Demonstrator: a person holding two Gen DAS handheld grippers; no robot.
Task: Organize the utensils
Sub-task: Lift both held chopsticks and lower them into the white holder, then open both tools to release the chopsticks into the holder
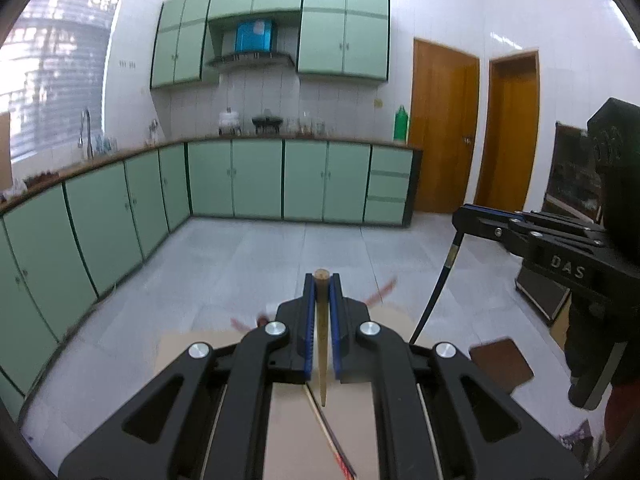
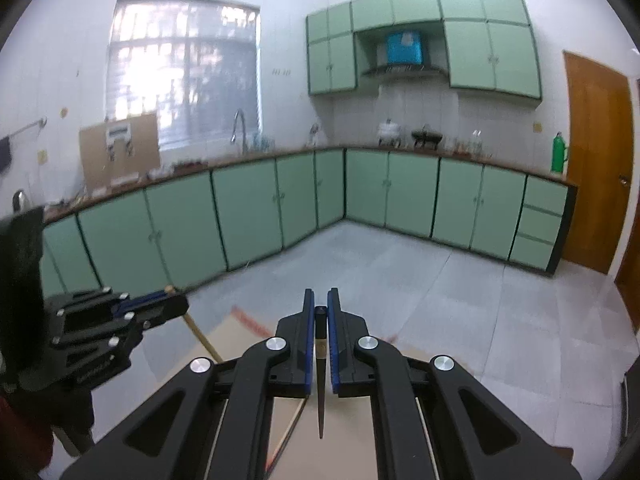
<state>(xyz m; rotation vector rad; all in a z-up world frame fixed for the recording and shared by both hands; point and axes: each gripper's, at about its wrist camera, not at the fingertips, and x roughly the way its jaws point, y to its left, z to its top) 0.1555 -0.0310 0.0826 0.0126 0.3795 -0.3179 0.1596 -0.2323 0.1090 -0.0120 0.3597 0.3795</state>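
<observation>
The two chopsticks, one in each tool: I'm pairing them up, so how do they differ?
The chopstick in the left tool is light wooden tan; the one in the right tool is black with a pale band. Both are clamped near the thick end, thin tips hanging down.

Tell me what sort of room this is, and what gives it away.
A home kitchen, most likely: green cabinets run under an L-shaped counter, a tall faucet stands by the window, and a range hood hangs between the wall cupboards.
</observation>
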